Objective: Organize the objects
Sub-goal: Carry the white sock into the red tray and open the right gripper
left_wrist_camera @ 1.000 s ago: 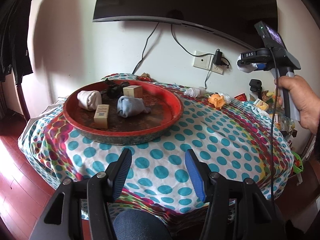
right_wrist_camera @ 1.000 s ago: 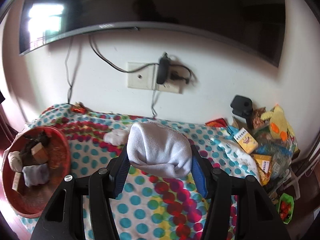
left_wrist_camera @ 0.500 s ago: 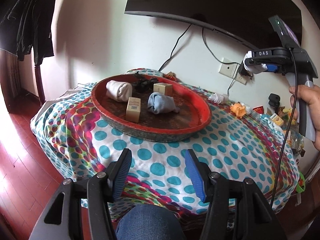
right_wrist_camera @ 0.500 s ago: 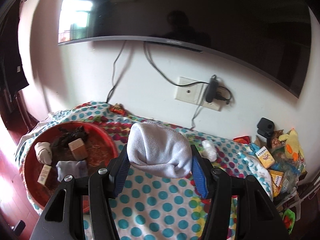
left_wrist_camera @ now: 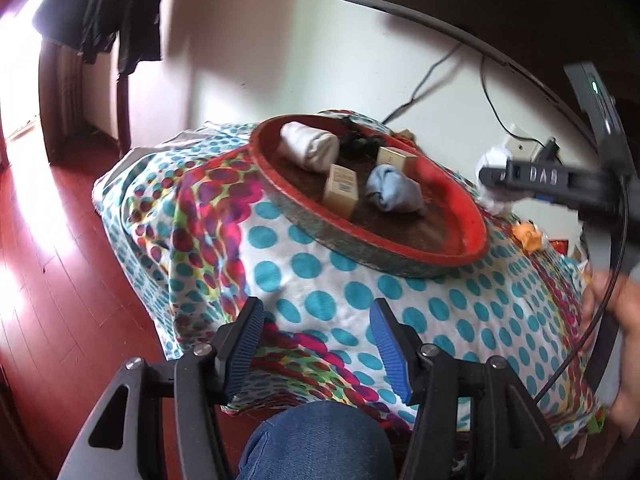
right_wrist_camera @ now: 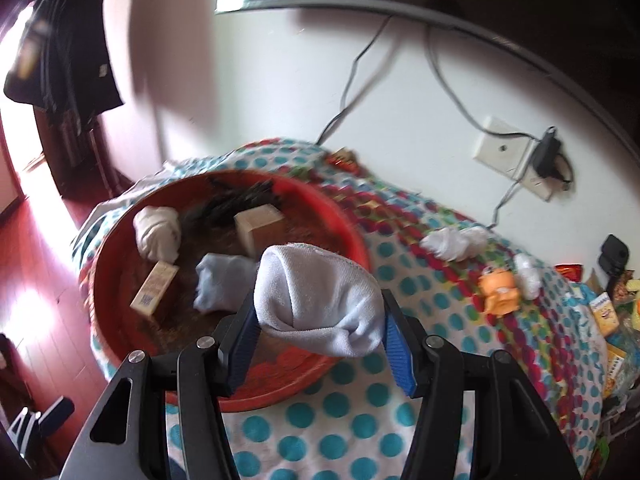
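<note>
On the bench's dotted cloth (right_wrist_camera: 352, 420) sits the round red tray (right_wrist_camera: 120, 344), at left; it holds two cardboard boxes (right_wrist_camera: 260, 226), rolled socks (right_wrist_camera: 156, 232). Right of it lies an orange toy (right_wrist_camera: 498, 290).

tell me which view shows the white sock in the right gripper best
The right wrist view: the white sock fills the centre, clamped between the right gripper's blue pads. The left wrist view catches only a blurred white bit behind that gripper's body.
</note>
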`<state>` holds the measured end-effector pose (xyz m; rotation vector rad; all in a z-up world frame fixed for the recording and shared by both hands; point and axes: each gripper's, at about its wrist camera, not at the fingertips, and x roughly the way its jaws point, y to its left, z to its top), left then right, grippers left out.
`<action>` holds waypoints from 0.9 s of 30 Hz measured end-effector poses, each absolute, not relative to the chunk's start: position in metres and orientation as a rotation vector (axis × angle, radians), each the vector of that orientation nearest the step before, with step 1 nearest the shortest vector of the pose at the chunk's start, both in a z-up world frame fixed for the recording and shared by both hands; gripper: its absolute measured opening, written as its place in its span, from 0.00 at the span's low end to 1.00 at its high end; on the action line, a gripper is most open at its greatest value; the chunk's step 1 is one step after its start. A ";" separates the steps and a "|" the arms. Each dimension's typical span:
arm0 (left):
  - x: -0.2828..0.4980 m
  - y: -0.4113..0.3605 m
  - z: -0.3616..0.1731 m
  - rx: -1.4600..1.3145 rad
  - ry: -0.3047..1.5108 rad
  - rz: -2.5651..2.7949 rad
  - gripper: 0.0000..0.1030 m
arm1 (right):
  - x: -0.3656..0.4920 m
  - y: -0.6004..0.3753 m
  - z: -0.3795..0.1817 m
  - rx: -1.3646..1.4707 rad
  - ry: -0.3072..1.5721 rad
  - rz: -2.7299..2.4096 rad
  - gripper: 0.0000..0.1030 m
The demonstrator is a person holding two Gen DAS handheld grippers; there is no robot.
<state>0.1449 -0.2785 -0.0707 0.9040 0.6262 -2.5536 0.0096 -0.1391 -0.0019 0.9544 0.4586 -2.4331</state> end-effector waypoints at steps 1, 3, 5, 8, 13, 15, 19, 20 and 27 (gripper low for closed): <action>0.146 -0.279 -0.070 0.897 0.630 -2.553 0.55 | 0.013 -0.144 -0.007 0.959 0.465 -2.416 0.53; 0.144 -0.278 -0.071 0.910 0.615 -2.560 0.55 | 0.019 -0.155 -0.019 0.973 0.476 -2.377 0.53; 0.143 -0.277 -0.072 0.922 0.614 -2.563 0.55 | 0.023 -0.166 -0.031 0.994 0.488 -2.343 0.53; 0.141 -0.277 -0.074 0.937 0.622 -2.563 0.55 | 0.026 -0.179 -0.046 1.019 0.499 -2.292 0.53; 0.138 -0.282 -0.078 0.952 0.653 -2.547 0.55 | 0.029 -0.196 -0.063 1.044 0.513 -2.248 0.53; 0.137 -0.283 -0.080 0.957 0.664 -2.541 0.55 | 0.028 -0.200 -0.067 1.053 0.515 -2.237 0.53; 0.137 -0.283 -0.080 0.959 0.667 -2.543 0.55 | 0.025 -0.206 -0.072 1.066 0.509 -2.232 0.53; 0.136 -0.283 -0.080 0.961 0.665 -2.546 0.55 | 0.025 -0.207 -0.074 1.070 0.508 -2.228 0.53; 0.135 -0.283 -0.082 0.970 0.671 -2.542 0.55 | 0.022 -0.211 -0.082 1.086 0.517 -2.221 0.54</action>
